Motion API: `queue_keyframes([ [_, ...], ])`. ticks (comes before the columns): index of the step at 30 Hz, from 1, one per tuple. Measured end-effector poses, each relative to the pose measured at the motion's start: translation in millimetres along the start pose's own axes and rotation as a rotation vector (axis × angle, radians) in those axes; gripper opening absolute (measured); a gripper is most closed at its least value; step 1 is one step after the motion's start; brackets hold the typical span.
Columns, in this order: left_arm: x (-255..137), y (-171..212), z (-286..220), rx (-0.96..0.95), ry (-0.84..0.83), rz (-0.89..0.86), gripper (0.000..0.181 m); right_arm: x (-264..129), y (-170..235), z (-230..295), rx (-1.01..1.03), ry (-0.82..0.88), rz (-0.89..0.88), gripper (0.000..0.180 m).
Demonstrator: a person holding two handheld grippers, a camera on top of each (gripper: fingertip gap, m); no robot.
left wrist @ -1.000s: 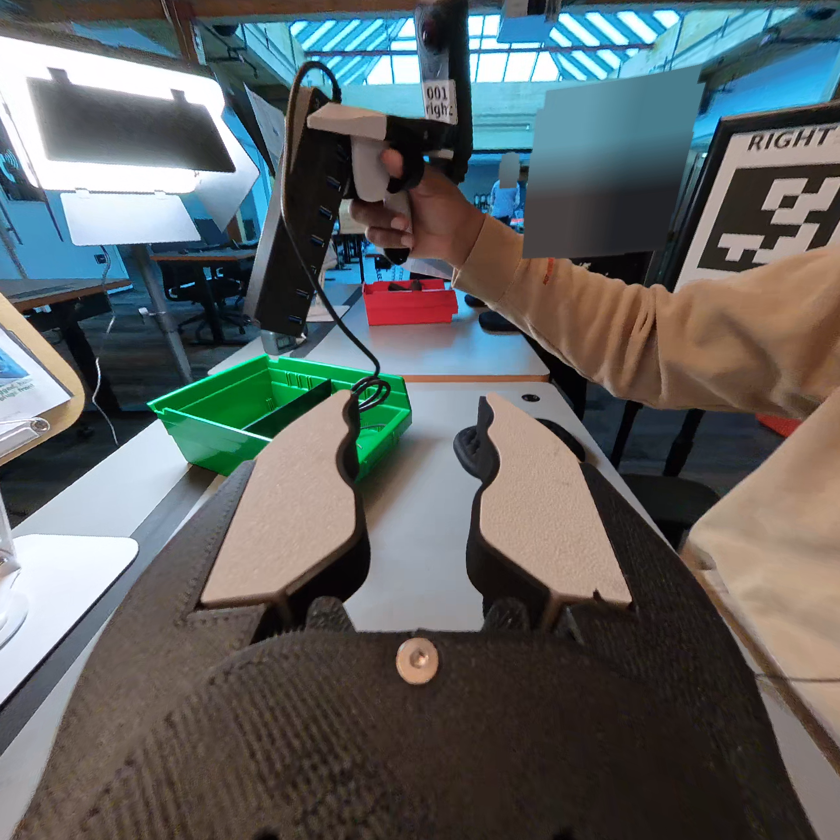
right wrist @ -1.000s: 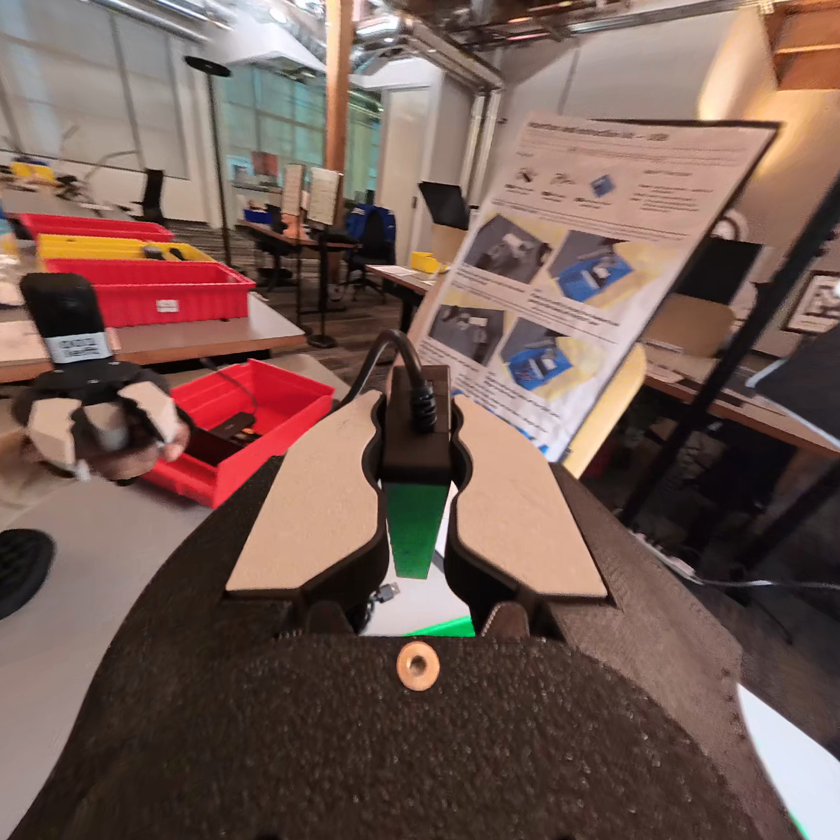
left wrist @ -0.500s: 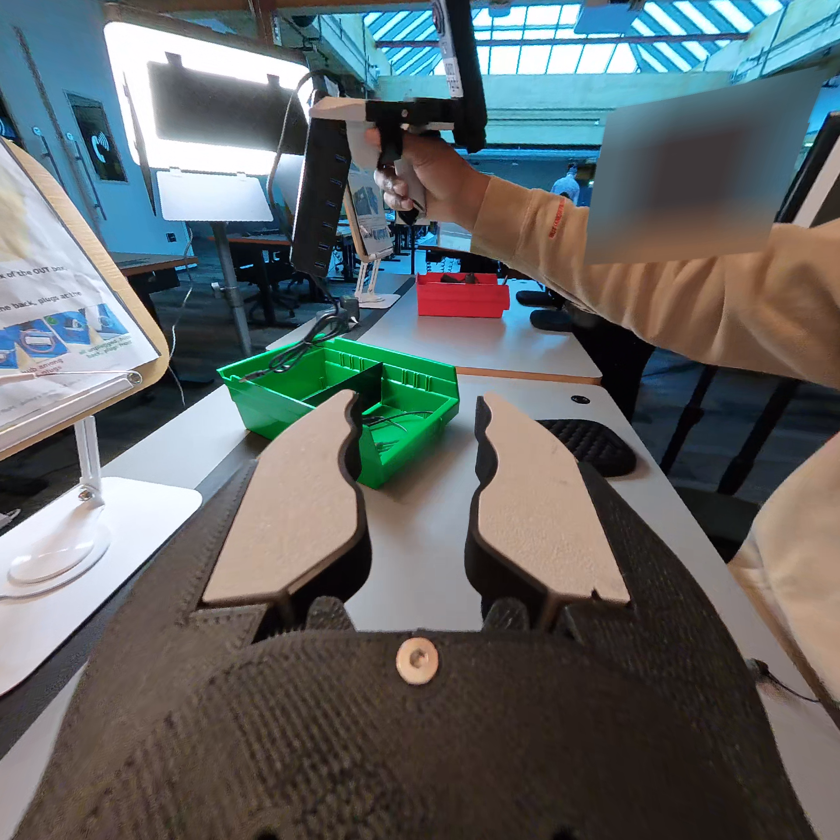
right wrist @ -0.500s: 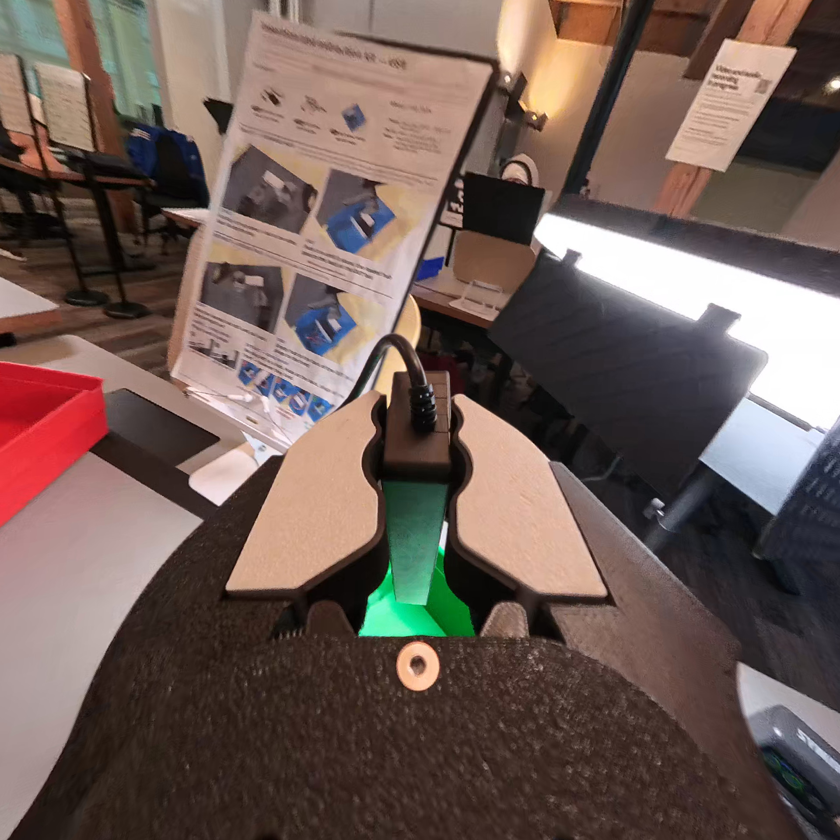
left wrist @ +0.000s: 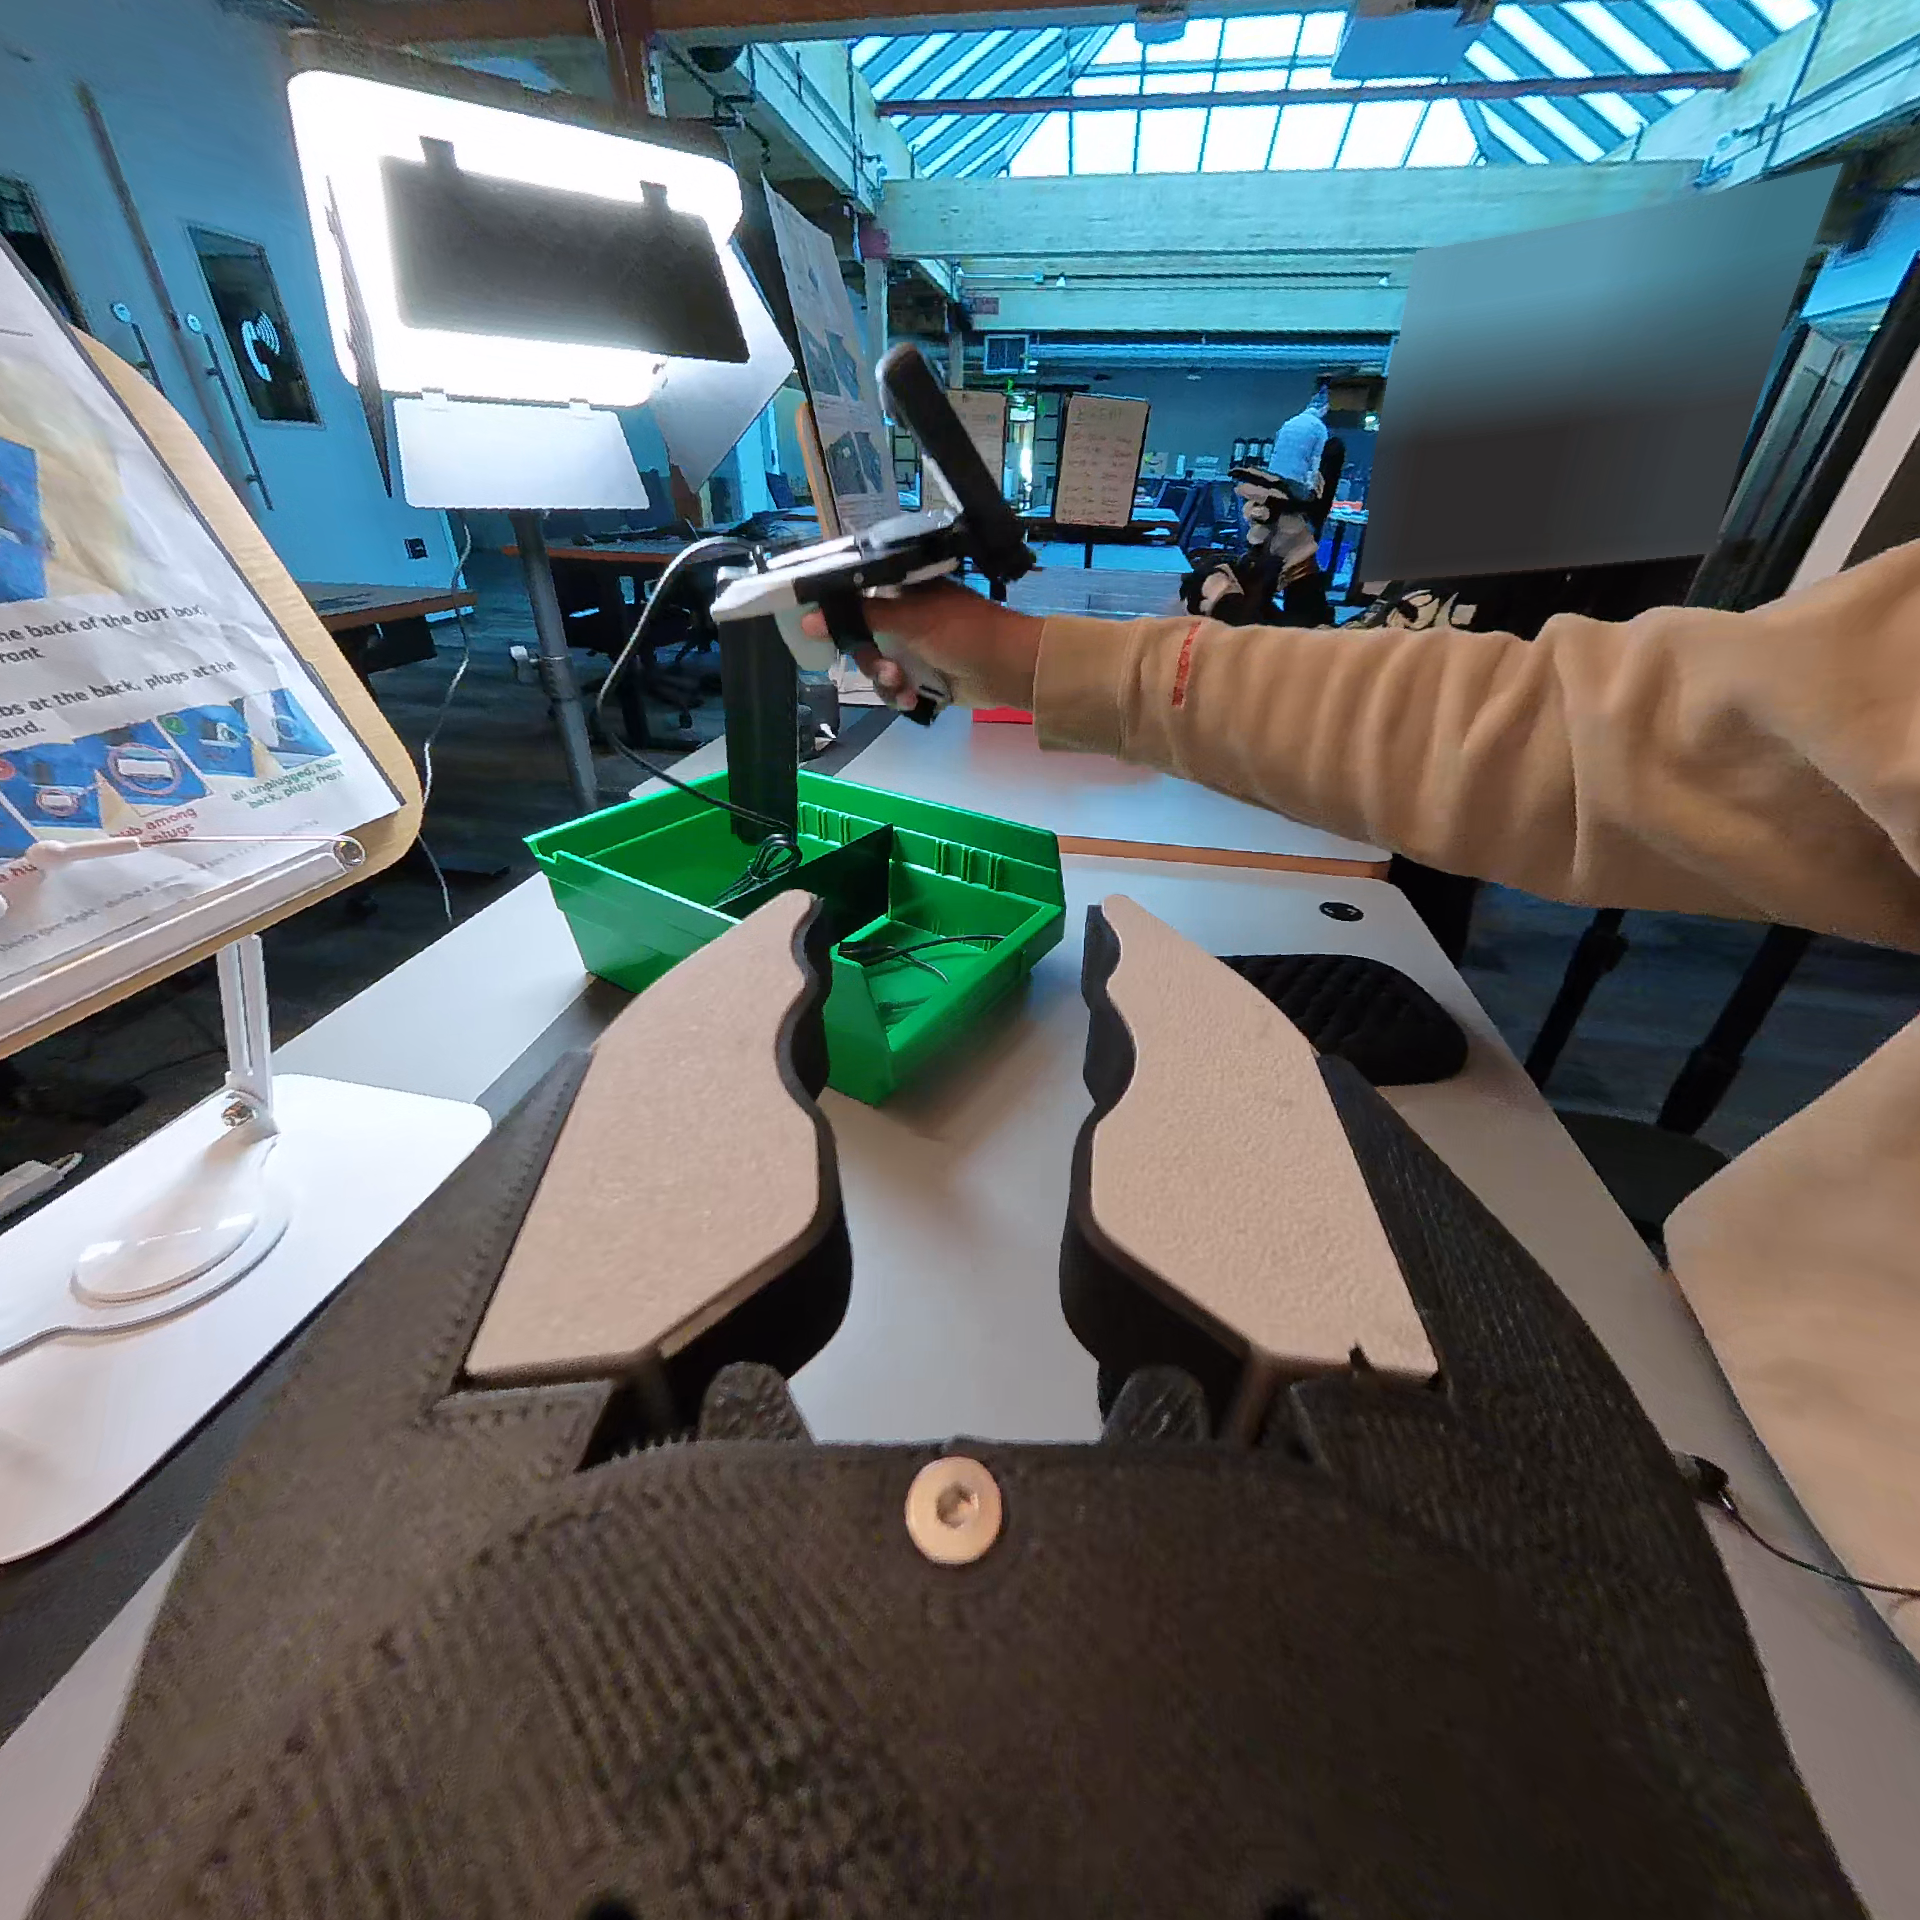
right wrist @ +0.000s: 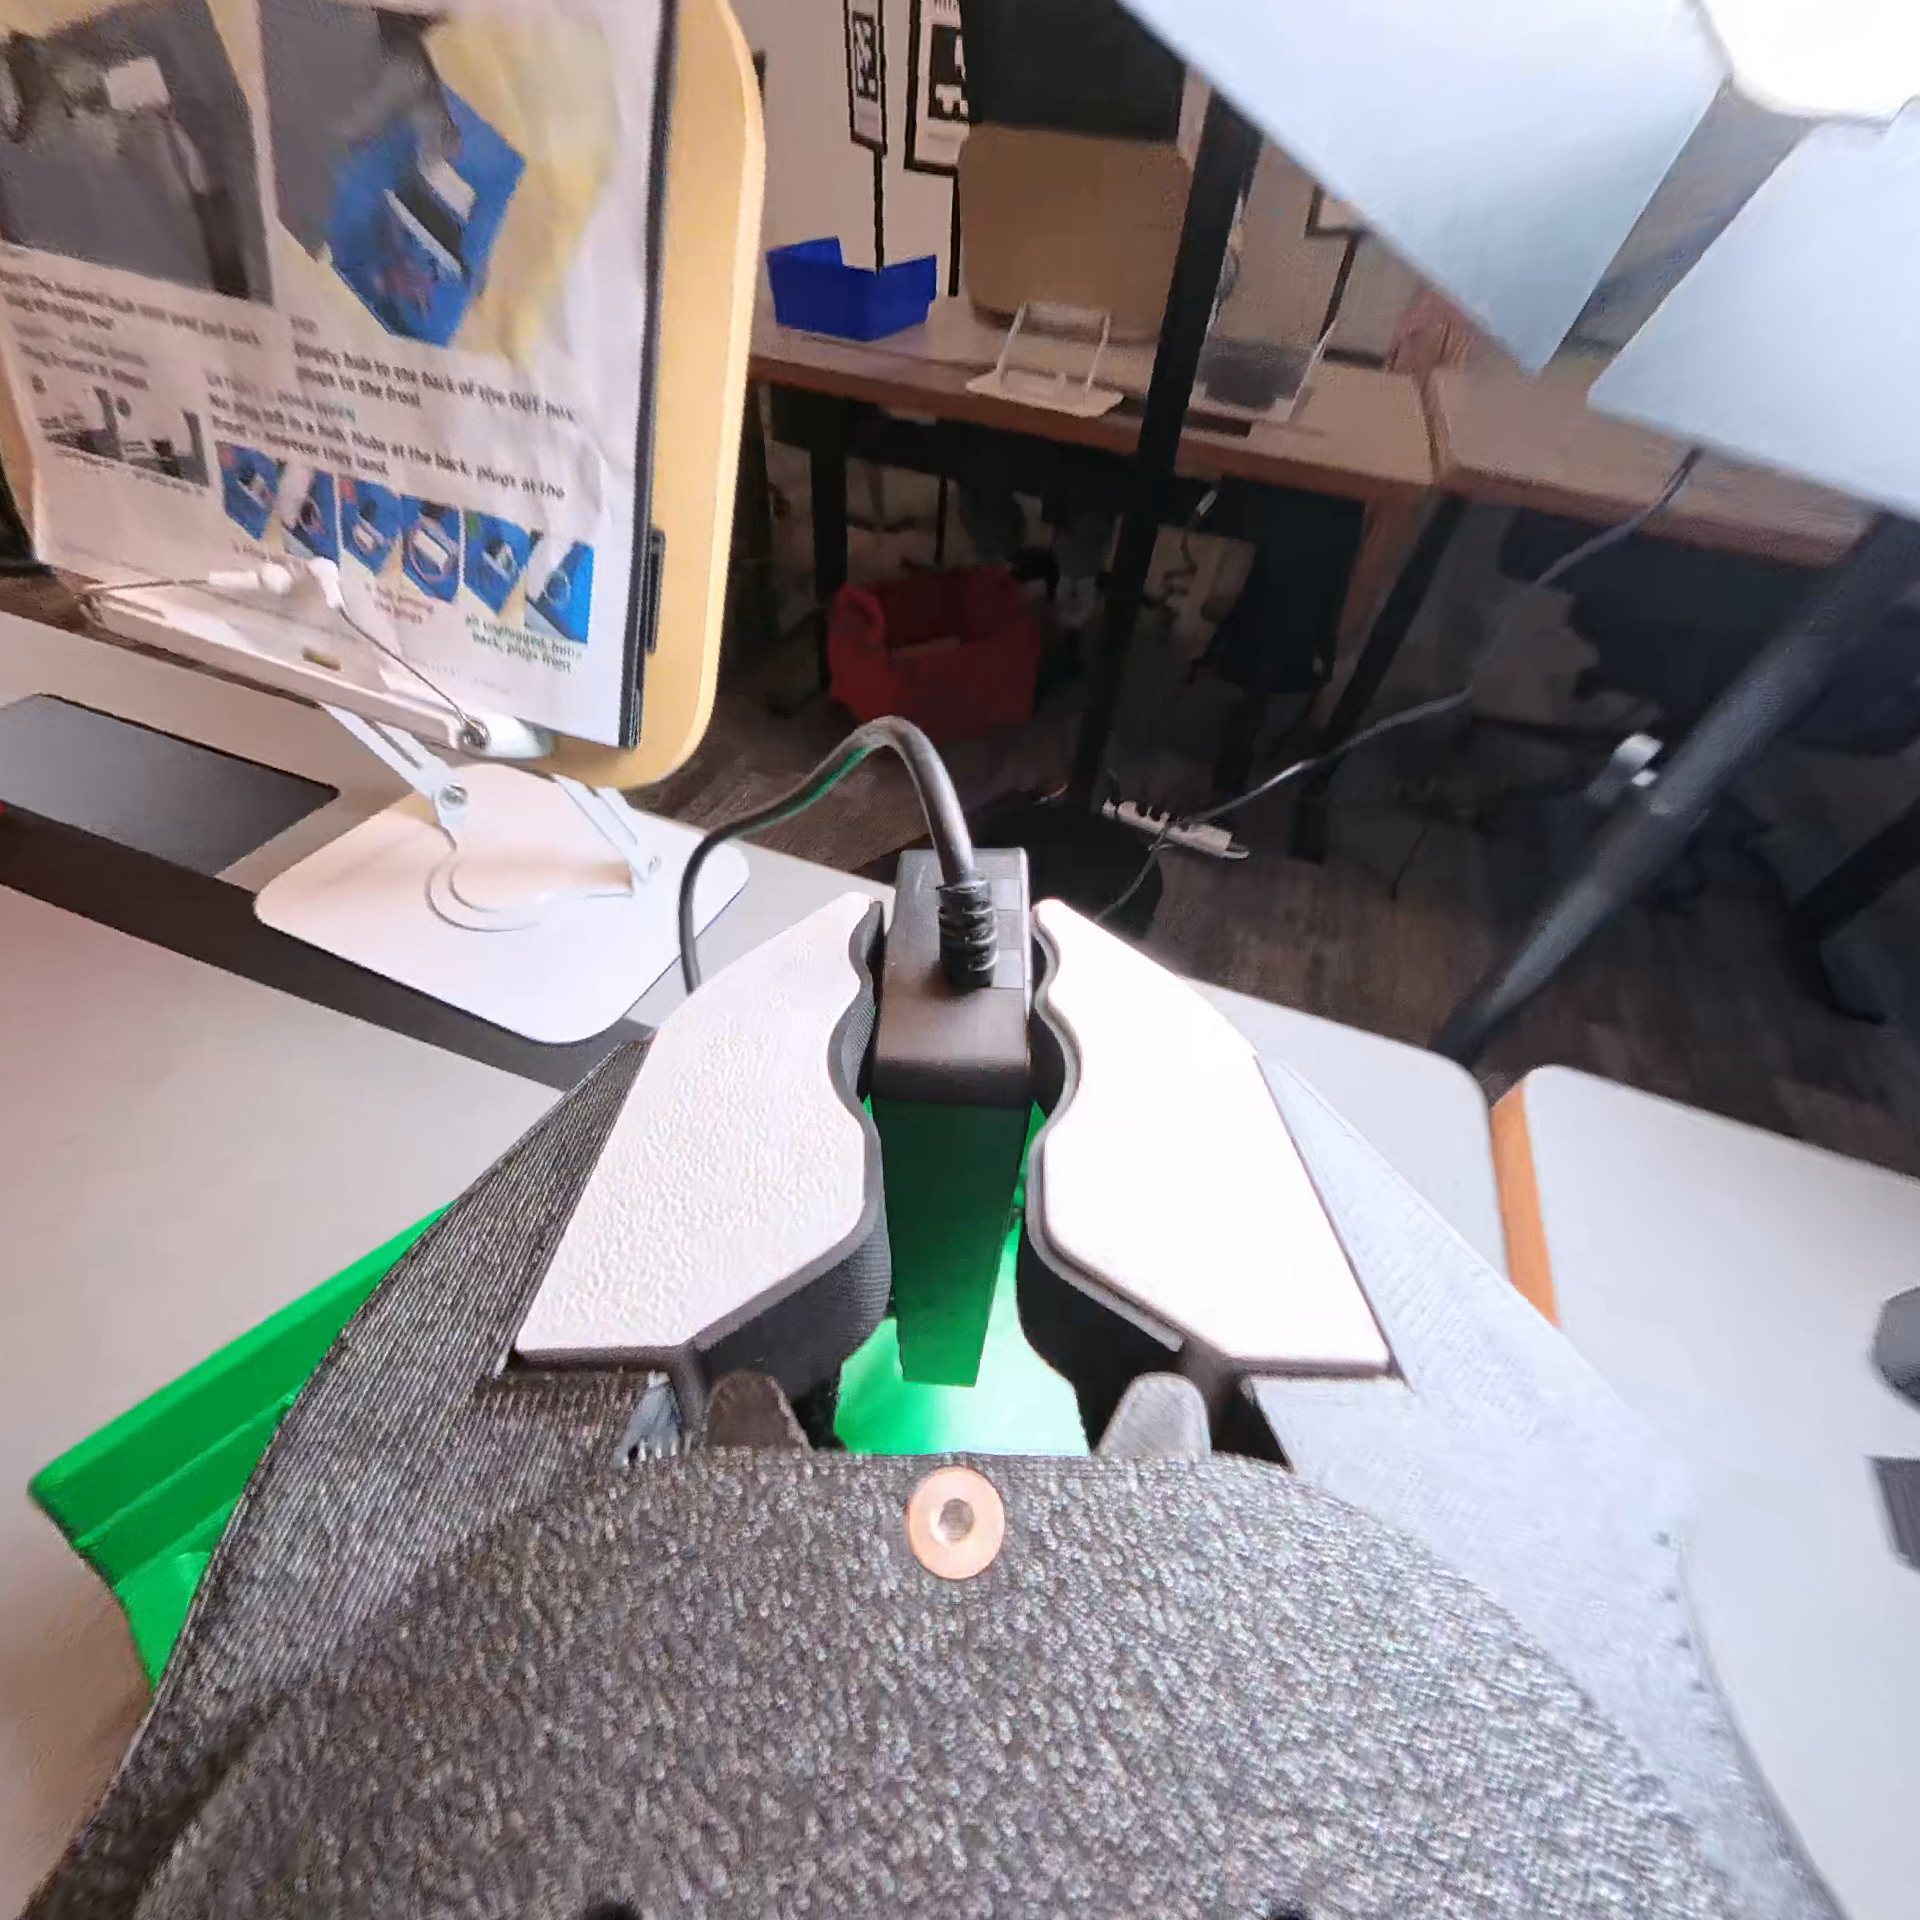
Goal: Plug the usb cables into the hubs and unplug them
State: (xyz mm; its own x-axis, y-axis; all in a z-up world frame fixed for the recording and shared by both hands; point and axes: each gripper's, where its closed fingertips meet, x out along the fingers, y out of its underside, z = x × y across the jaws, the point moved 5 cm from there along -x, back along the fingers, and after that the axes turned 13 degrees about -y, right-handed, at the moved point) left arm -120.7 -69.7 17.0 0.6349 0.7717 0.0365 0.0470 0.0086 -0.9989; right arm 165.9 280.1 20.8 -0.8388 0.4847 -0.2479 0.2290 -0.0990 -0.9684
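right gripper (right wrist: pixel 951 997) clamped on hub (right wrist: pixel 951 1049) | lowered from overhead into green bin (left wrist: pixel 940 842) | left gripper (left wrist: pixel 951 997) wide, empty | judging drop-off next

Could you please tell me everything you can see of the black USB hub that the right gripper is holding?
The USB hub is a long, matte black plastic bar, hanging upright, its lower end dipping into the rear compartment of the green bin. The right gripper clamps its top end between both fingers. A black cable leaves that end through a ribbed collar.

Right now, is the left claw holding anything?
No, the left claw is open, and only the bare table and a corner of the green bin show between its fingers.
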Motion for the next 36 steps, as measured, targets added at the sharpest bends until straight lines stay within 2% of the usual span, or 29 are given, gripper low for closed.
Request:
queue_keyframes([
  [4, 0, 3, 4, -0.031, 0.003, -0.002, 0.046, 12, 24, -9, 0.1, 0.01, -0.01, 0.025],
  [8, 2, 9, 6, -0.033, -0.003, 0.029, 0.046, 15, 49, -31, 0.282, 0.041, 0.021, 0.025],
  [12, 3, 12, 5, -0.016, -0.004, 0.048, 0.046, 11, 81, -53, 0.455, 0.094, 0.119, 0.026],
  [15, 4, 16, 5, -0.024, 0.0, 0.059, 0.045, 4, 90, -61, 0.371, 0.18, 0.255, 0.032],
  [17, 6, 19, 7, -0.033, -0.001, 0.069, 0.045, -1, 97, -67, 0.287, 0.252, 0.368, 0.043],
  [20, 10, 25, 8, -0.046, -0.001, 0.083, 0.045, -10, 99, -70, 0.198, 0.294, 0.436, 0.047],
  [22, 12, 29, 7, -0.054, 0.005, 0.093, 0.045, -14, 100, -70, 0.183, 0.294, 0.438, 0.047],
  [24, 15, 32, 6, -0.057, 0.01, 0.104, 0.045, -21, 101, -72, 0.14, 0.332, 0.453, 0.058],
  [26, 17, 35, 4, -0.054, 0.014, 0.118, 0.045, -28, 95, -68, 0.097, 0.34, 0.39, 0.062],
  [30, 21, 40, 4, -0.062, 0.02, 0.129, 0.045, -35, 82, -61, 0.307, 0.184, 0.226, 0.07],
  [36, 22, 43, 4, -0.072, 0.023, 0.139, 0.045, -50, 73, -65, 0.172, 0.261, 0.335, 0.074],
])
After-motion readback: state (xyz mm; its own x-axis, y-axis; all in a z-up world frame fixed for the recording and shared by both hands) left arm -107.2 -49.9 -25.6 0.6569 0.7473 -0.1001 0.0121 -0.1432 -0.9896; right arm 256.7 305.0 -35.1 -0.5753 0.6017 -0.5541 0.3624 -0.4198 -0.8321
